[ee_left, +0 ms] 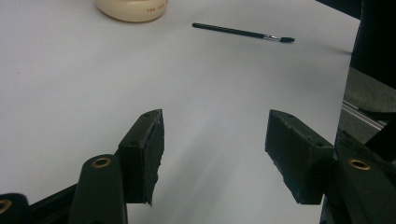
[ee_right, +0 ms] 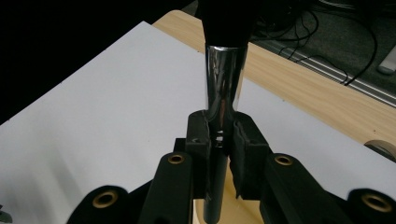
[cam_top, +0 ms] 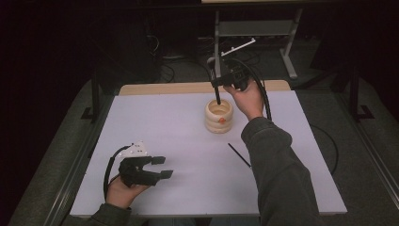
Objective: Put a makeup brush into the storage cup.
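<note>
While right claw (cam_top: 219, 87) clamps brush (ee_right: 223, 93) upright, tip inside cream holder (cam_top: 219, 116) directly below: insertion step, likely. Next: lower, release. Left claw (ee_left: 212, 154) wide, empty; second brush (ee_left: 243, 32) ahead on surface (cam_top: 164, 122).

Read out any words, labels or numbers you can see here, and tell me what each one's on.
One line of small reddish print on the side of the cream holder, seen in the left gripper view: too small and blurred to read.
No other readable text, including on the thin brush lying on the table.
</note>
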